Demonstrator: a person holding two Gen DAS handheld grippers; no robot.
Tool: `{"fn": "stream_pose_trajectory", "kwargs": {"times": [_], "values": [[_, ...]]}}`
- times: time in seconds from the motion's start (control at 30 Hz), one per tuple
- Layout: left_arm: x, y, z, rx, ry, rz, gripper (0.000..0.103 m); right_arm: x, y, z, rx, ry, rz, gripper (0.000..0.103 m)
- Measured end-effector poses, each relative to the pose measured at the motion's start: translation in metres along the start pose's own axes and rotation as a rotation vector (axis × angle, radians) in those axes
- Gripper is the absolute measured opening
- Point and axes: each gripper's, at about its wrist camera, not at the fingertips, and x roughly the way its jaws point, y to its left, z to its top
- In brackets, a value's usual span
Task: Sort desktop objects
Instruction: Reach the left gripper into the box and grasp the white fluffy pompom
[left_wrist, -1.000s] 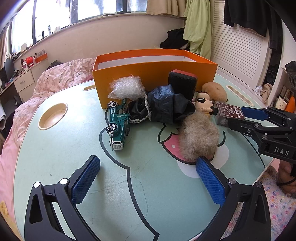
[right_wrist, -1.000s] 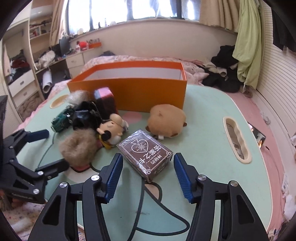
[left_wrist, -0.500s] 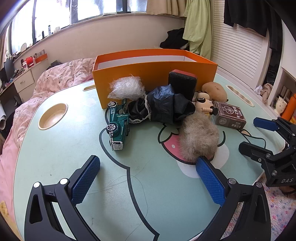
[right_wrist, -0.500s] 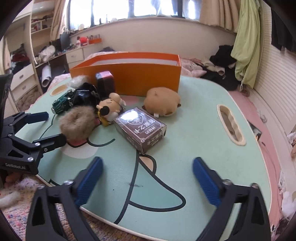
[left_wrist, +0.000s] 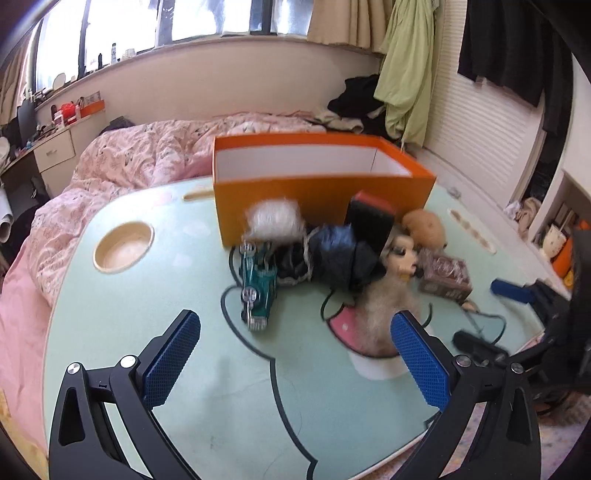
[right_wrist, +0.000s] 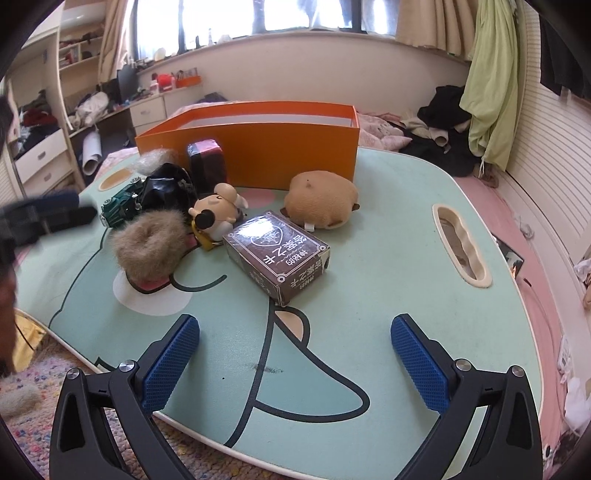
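An open orange box (left_wrist: 321, 184) (right_wrist: 258, 144) stands at the back of the mint table (left_wrist: 147, 288) (right_wrist: 388, 240). In front of it lie a green toy car (left_wrist: 258, 280), a white fluffy ball (left_wrist: 275, 221), a black cloth bundle (left_wrist: 332, 254), a dark block (right_wrist: 205, 158), a tan fur ring (right_wrist: 149, 247), a mouse doll (right_wrist: 218, 210), a brown card box (right_wrist: 277, 254) and a tan plush (right_wrist: 321, 199). My left gripper (left_wrist: 295, 363) is open and empty above the near table. My right gripper (right_wrist: 295, 363) is open and empty near the table's front edge.
A round cup recess (left_wrist: 123, 251) is at the table's left and a long slot (right_wrist: 461, 247) at its right. A pink bed (left_wrist: 155, 147) lies behind the table. A patterned rug (right_wrist: 37, 376) is below the table's front edge.
Both grippers have drawn back and risen. The right gripper, which was close around the brown card box, has opened wide and left the box on the table. The left view is blurred by motion.
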Motion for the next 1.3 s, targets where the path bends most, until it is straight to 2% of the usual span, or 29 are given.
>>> {"fn": "stream_pose_trajectory", "kwargs": {"times": [0.07, 0.13, 0.27, 0.4, 0.5, 0.57, 0.67, 0.77, 0.9, 0.97, 1.0, 1.07, 1.13, 1.2, 1.23, 1.27, 1.3], "values": [[-0.013, 0.0, 0.029, 0.001, -0.033, -0.025, 0.103, 0.0, 0.0, 0.0, 0.001, 0.0, 0.001, 0.103], [-0.017, -0.001, 0.058, 0.003, -0.029, -0.058, 0.103, 0.0, 0.0, 0.0, 0.0, 0.0, 0.001, 0.103], [-0.002, -0.01, 0.111, 0.0, 0.037, -0.164, 0.102, 0.0, 0.0, 0.0, 0.0, 0.0, 0.001, 0.103], [0.037, -0.025, 0.142, -0.004, 0.147, -0.203, 0.097, 0.0, 0.0, 0.0, 0.0, -0.001, 0.002, 0.103], [0.074, -0.033, 0.153, -0.043, 0.255, -0.251, 0.089, 0.0, 0.0, 0.0, 0.0, -0.001, 0.002, 0.103], [0.099, -0.039, 0.155, -0.062, 0.345, -0.279, 0.079, 0.0, 0.0, 0.0, 0.0, -0.001, 0.002, 0.103], [0.139, -0.045, 0.15, -0.08, 0.466, -0.265, 0.07, -0.001, 0.001, 0.0, 0.002, -0.004, 0.003, 0.103], [0.165, -0.048, 0.148, -0.117, 0.533, -0.256, 0.069, -0.002, 0.001, 0.0, 0.002, -0.006, 0.004, 0.103], [0.183, -0.057, 0.145, -0.159, 0.596, -0.305, 0.069, -0.001, 0.001, 0.0, 0.002, -0.006, 0.003, 0.103], [0.189, -0.064, 0.145, -0.13, 0.593, -0.265, 0.069, -0.001, 0.001, 0.0, 0.002, -0.006, 0.003, 0.103], [0.193, -0.065, 0.144, -0.119, 0.595, -0.221, 0.066, -0.001, 0.001, 0.0, 0.003, -0.006, 0.003, 0.103], [0.205, -0.062, 0.14, -0.129, 0.625, -0.183, 0.05, -0.001, 0.001, 0.0, 0.003, -0.006, 0.003, 0.103], [0.21, -0.059, 0.139, -0.137, 0.621, -0.209, 0.05, -0.001, 0.001, 0.0, 0.004, -0.005, 0.004, 0.103], [0.208, -0.062, 0.139, -0.094, 0.596, -0.198, 0.048, -0.001, 0.001, 0.001, 0.004, -0.006, 0.005, 0.103], [0.206, -0.063, 0.139, -0.067, 0.574, -0.184, 0.04, -0.001, 0.001, 0.001, 0.004, -0.005, 0.005, 0.103], [0.203, -0.062, 0.14, -0.051, 0.55, -0.176, 0.02, -0.001, 0.001, 0.001, 0.005, -0.005, 0.005, 0.103], [0.202, -0.059, 0.141, -0.048, 0.539, -0.162, 0.013, -0.001, 0.001, 0.001, 0.004, -0.006, 0.005, 0.103]]}}
